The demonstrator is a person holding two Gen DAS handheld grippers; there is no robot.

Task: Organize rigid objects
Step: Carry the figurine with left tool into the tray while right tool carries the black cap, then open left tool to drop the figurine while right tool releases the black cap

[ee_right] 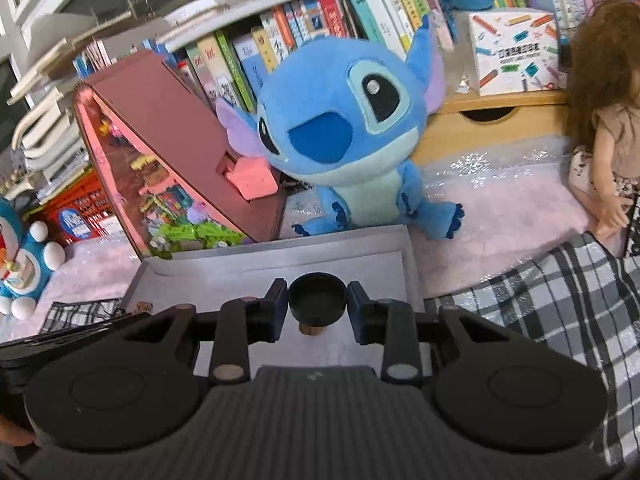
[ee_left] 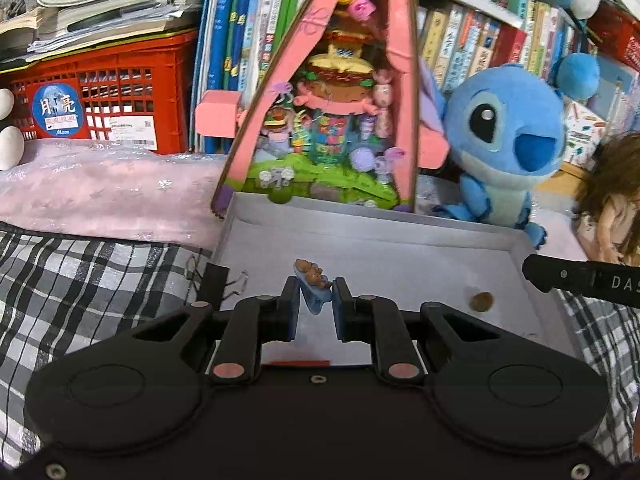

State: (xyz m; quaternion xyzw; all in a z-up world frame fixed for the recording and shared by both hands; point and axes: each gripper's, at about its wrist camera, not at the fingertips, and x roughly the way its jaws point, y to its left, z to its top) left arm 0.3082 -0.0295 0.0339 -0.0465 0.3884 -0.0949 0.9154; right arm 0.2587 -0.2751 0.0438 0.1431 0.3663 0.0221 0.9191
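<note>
My left gripper (ee_left: 315, 294) is shut on a small blue figurine with brown animals on top (ee_left: 314, 280), held above the shallow grey box lid (ee_left: 360, 236). A brown coin-like disc (ee_left: 481, 302) lies on the lid's floor at the right. The tip of the other gripper (ee_left: 580, 280) pokes in from the right edge. My right gripper (ee_right: 317, 300) is shut on a small black round cap (ee_right: 317, 295), over the same grey lid (ee_right: 408, 264). The brown disc (ee_right: 311, 330) shows just beneath the cap.
A pink triangular toy house (ee_left: 340, 100) and a blue plush (ee_left: 508, 136) stand right behind the lid. A doll (ee_right: 600, 140) sits at the right, a red crate (ee_left: 100, 96) and books at the back. Plaid cloth (ee_left: 80, 272) and pink blanket surround the lid.
</note>
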